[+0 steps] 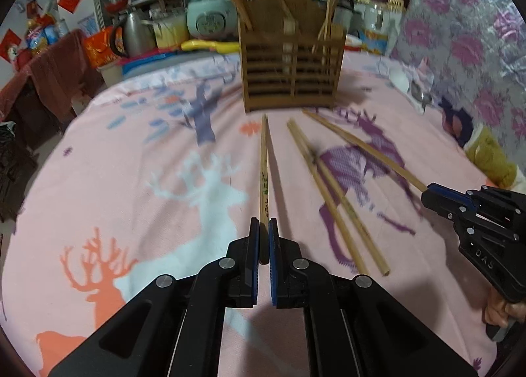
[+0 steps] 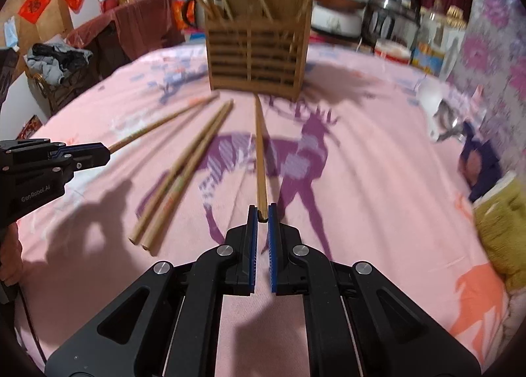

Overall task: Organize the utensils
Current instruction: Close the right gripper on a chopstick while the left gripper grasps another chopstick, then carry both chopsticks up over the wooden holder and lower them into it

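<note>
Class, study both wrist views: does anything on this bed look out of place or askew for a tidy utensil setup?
Yes. Two loose chopsticks lie on the pink bedspread instead of standing in the wooden holder. The left gripper and right gripper each pinch one more chopstick.

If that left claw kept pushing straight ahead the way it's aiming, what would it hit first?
Probably the wooden utensil holder: the left gripper, shut on a chopstick, aims it at the holder's base. Depth is unclear; pointing downward, it may meet the pink cloth first.
</note>
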Available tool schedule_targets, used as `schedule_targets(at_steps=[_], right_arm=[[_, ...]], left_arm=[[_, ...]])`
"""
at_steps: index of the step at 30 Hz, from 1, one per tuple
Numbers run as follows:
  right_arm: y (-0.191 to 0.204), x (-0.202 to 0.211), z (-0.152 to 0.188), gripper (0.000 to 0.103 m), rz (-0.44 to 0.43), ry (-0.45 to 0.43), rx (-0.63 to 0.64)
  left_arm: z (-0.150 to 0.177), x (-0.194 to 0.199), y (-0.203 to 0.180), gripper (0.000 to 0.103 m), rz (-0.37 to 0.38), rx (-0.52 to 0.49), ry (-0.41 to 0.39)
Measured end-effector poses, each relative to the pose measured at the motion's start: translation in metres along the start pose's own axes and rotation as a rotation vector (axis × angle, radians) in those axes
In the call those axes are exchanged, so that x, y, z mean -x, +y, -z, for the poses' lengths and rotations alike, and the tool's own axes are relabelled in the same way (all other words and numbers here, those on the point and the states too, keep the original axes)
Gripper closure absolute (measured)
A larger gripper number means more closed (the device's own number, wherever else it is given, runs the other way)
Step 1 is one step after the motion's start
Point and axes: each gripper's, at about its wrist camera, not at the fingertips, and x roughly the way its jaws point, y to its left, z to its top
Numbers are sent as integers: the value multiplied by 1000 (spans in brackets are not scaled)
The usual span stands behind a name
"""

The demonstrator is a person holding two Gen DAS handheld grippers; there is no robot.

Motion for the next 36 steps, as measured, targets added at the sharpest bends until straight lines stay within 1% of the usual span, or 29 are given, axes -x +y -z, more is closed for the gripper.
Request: schedule_targets(at_steps=[3,6,9,12,15,17,20,22,27,32,34,36], right_arm=[[-1,26,-15,96,-12,-99,-18],[-4,51,-38,96,-23,-180,-33],[-5,69,-66,96,-31,-237,-40],[-4,75,-88,96,-28,-275,-39],[-7,67,-109,96,-32,-284,-63],[-12,60,-115,96,-43,-280,-97],[-17,52,-119,96,-56,-281,-133],[-20,47,-120,96,-52,-279,-133],[-31,26,-116,96,-63,-243,-173],[-38,32,-118,96,-71,-259,-198],[-39,40,-125,96,-58,-286,-194],[-39,49,-133,96,-57,-312,-187]], left_arm=[[-15,18,-3,97,-3,-3,-49],[-35,33,-5,97,0,0,-88],[-63,46,-8,97,2,11,-130],[-86,53,-11,97,10,22,-167],[-107,55,-14,97,19,35,-194],[-118,51,-14,97,33,56,-200],[-130,42,-13,97,41,80,-203],[-133,37,-13,97,41,82,-206],[-137,21,-11,97,45,87,-189],[-145,24,-4,97,71,114,-192],[-154,33,-2,97,83,123,-215],[-164,48,0,97,88,133,-261]])
